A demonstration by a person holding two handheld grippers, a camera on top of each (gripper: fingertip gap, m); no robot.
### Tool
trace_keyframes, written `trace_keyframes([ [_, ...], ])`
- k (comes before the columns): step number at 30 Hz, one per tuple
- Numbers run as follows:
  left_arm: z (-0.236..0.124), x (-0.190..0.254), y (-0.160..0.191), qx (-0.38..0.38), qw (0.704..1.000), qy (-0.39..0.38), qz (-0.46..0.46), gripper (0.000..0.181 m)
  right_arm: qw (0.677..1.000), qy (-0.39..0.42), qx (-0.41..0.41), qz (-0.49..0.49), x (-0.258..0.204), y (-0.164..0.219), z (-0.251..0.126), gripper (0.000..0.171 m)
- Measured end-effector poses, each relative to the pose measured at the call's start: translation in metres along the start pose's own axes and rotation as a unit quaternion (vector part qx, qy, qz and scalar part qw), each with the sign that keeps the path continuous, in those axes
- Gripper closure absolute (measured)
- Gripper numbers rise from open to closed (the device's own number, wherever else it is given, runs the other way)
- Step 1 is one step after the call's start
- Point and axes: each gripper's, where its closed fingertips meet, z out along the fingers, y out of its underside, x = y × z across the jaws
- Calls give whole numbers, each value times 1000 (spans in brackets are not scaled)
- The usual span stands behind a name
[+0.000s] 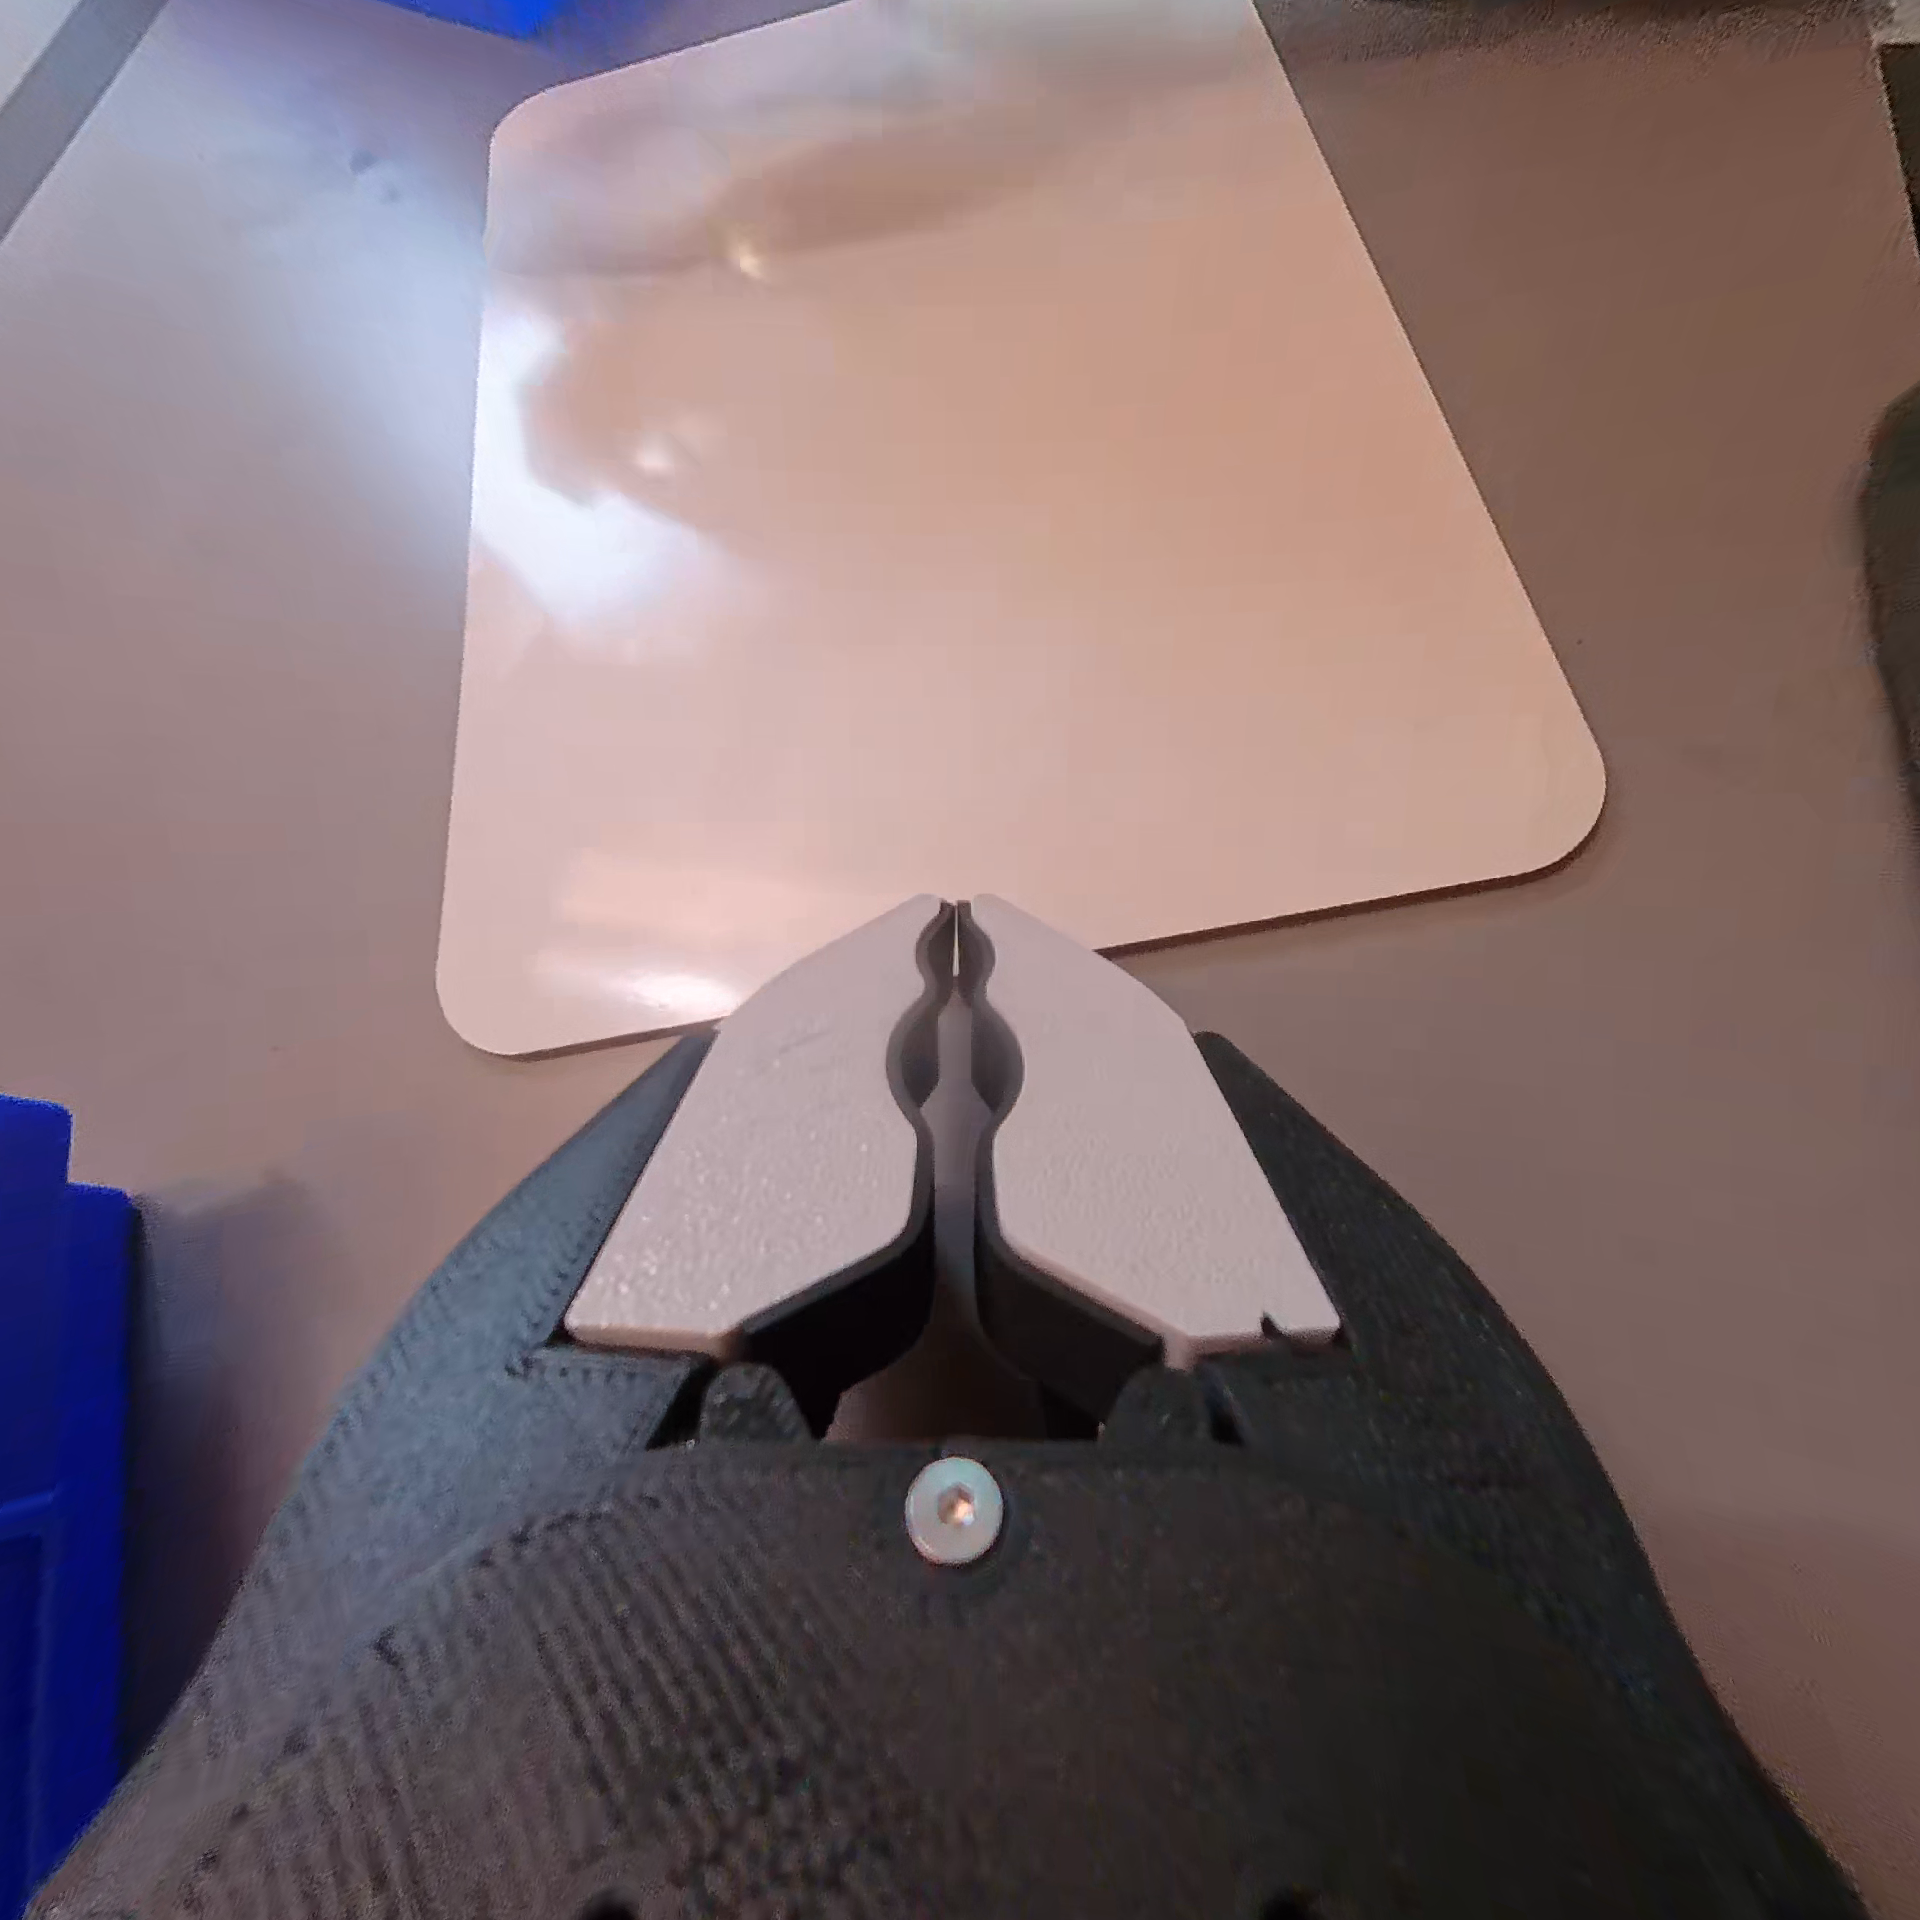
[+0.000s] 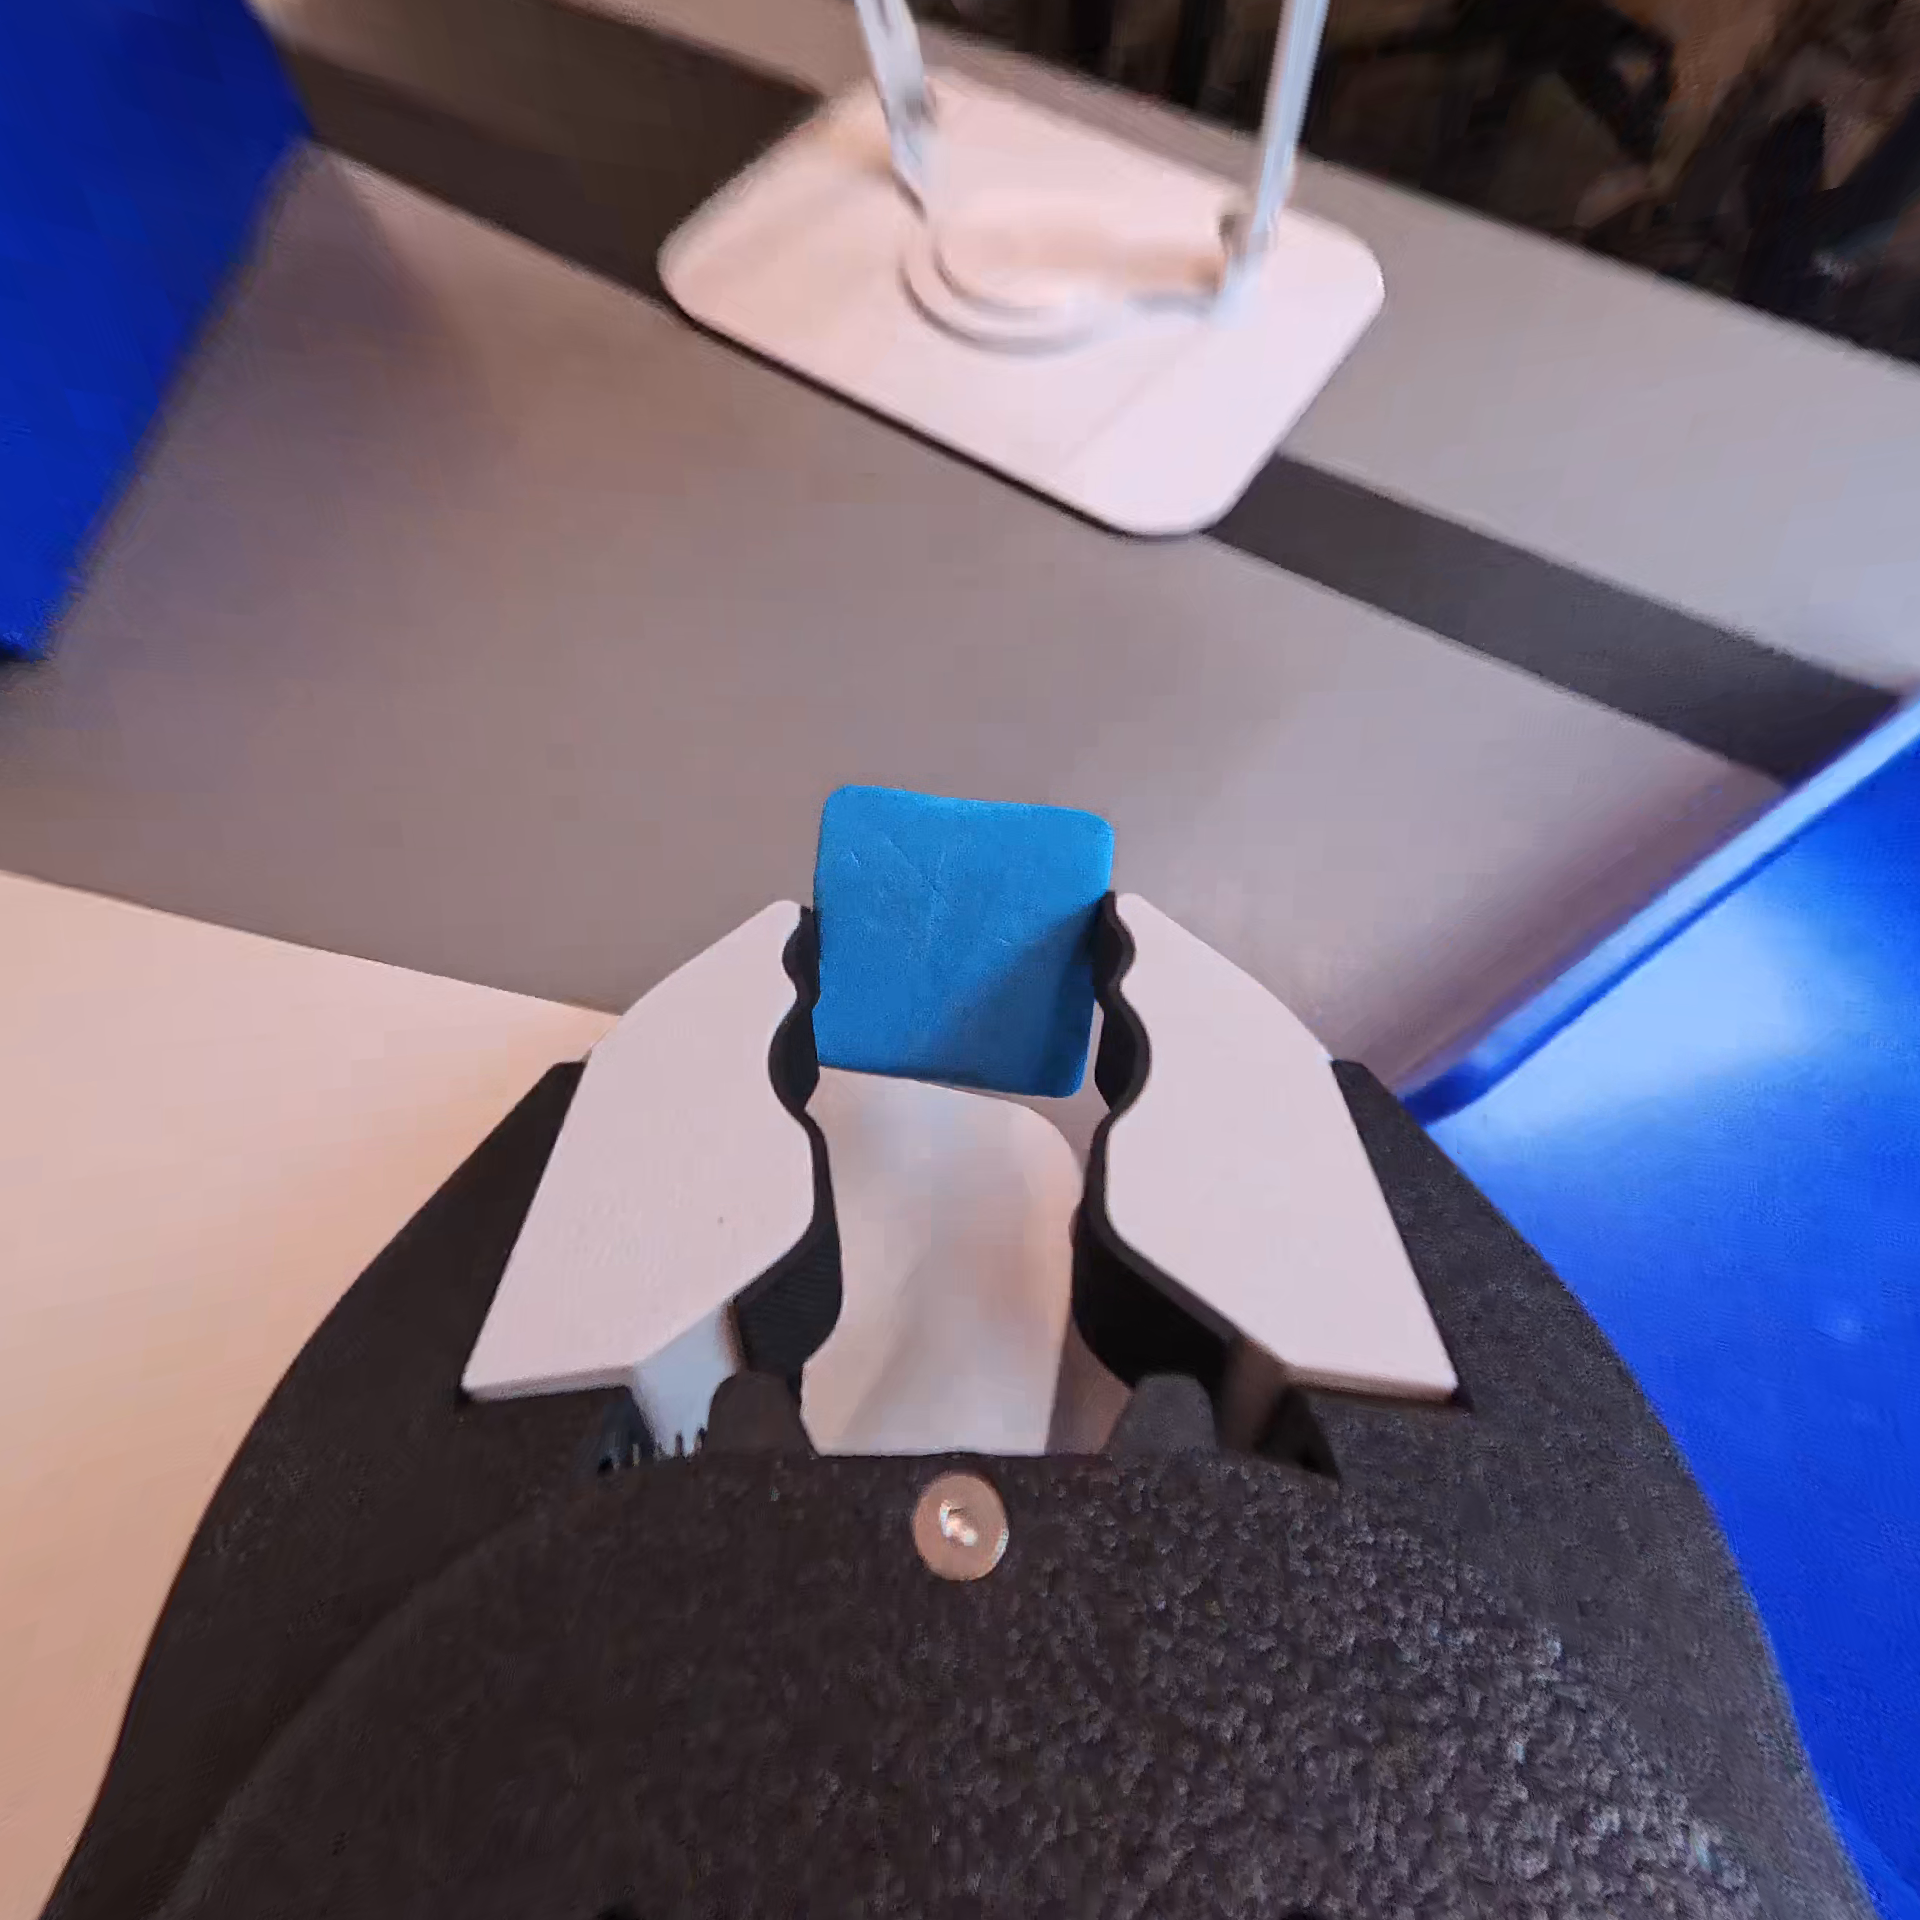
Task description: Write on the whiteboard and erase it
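A blank whiteboard (image 1: 935, 540) with rounded corners lies flat on the grey table; no marks show on it. My left gripper (image 1: 954, 914) is shut and empty, its tips over the board's near edge. My right gripper (image 2: 951, 914) is shut on a blue eraser block (image 2: 956, 935), held above the table just past the board's corner (image 2: 208, 1091). No marker is in view.
A blue bin (image 2: 1714, 1195) stands right of the right gripper, and another blue bin (image 2: 114, 312) stands at far left. A white base plate with a clear stand (image 2: 1039, 312) sits ahead. A blue box (image 1: 52, 1403) sits at the left gripper's left. A dark blurred shape (image 1: 1891, 540) is at right.
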Motion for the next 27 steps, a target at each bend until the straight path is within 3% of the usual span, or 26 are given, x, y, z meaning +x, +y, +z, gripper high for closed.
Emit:
trace_keyframes([
  [3,-2,0,1,-4,1000,-8,13,181,999,36,-30,17,19,17,15,120],
  [8,-8,-6,0,7,1000,-14,2,181,992,116,-47,15,64,31,7,120],
  [14,-10,-13,-4,21,999,-24,-15,181,986,133,-89,54,95,55,18,119],
  [17,-22,-27,-14,40,997,-58,-23,180,987,113,-102,53,86,56,11,101],
  [23,-113,-100,-41,76,974,-206,-52,174,999,31,-11,31,44,38,-31,86],
  [27,-187,-174,-22,-4,941,-325,-93,159,997,-51,55,36,5,32,-69,88],
])
